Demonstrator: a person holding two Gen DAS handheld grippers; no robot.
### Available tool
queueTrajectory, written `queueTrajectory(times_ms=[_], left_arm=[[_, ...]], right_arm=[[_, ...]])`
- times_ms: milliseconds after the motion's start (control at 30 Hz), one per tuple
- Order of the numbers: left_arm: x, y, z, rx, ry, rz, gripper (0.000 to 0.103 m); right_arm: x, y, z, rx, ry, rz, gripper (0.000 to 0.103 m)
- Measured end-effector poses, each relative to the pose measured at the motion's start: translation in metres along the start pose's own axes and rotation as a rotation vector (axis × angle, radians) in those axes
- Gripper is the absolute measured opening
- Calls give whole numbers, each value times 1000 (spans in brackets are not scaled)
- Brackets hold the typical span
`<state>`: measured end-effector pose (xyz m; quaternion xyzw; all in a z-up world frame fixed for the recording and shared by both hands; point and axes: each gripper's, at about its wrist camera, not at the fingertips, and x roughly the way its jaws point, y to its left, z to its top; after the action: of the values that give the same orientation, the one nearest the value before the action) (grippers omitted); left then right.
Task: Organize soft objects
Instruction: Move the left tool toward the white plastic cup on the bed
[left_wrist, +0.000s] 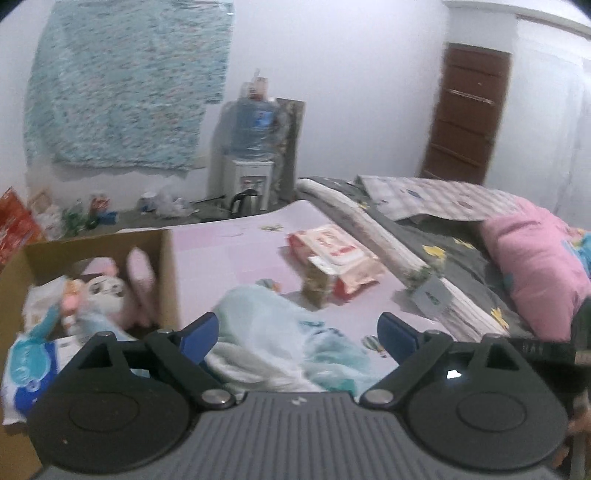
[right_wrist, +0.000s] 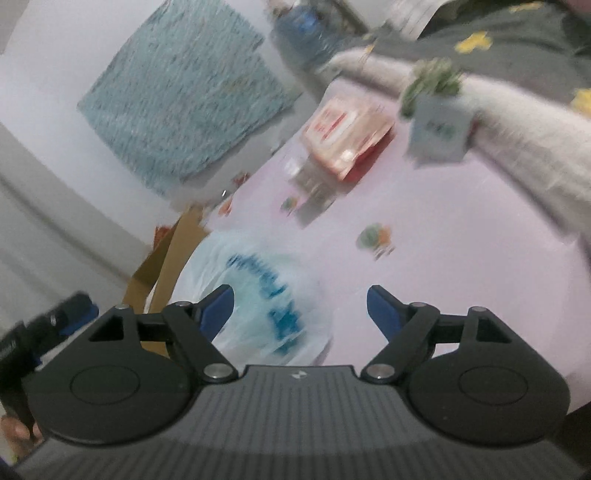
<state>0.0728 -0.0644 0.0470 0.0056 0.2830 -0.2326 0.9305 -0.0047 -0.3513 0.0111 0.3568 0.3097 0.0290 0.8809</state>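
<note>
Both jaws stand wide apart with nothing between them: the left hand-held gripper (left_wrist: 298, 334) hovers over a pale blue plastic-wrapped soft pack (left_wrist: 273, 339) lying on the pink tabletop (left_wrist: 236, 251), just right of the cardboard box (left_wrist: 168, 266). The right hand-held gripper (right_wrist: 300, 312) hangs beside it. A plush bunny (left_wrist: 110, 291) sits inside the box; a pink wipes pack (left_wrist: 332, 251) lies beyond.

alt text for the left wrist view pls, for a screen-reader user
The left gripper, jaws open, hangs over a crumpled pale blue cloth on a pink sheet. To its left, an open cardboard box holds a pink and white plush toy. A pink and white packet lies farther back on the sheet.
</note>
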Motion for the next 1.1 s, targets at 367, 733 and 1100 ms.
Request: queueTrajectory(times_ms=[367, 733, 1100], left_arm=[[66, -71, -7, 161, 62, -78, 94], [122, -138, 3, 285, 82, -88, 94], [178, -130, 57, -23, 232, -192, 93]], right_arm=[[-22, -56, 43, 36, -147, -68, 80], [-22, -89, 37, 32, -191, -49, 80], [10, -93, 47, -34, -251, -42, 77]])
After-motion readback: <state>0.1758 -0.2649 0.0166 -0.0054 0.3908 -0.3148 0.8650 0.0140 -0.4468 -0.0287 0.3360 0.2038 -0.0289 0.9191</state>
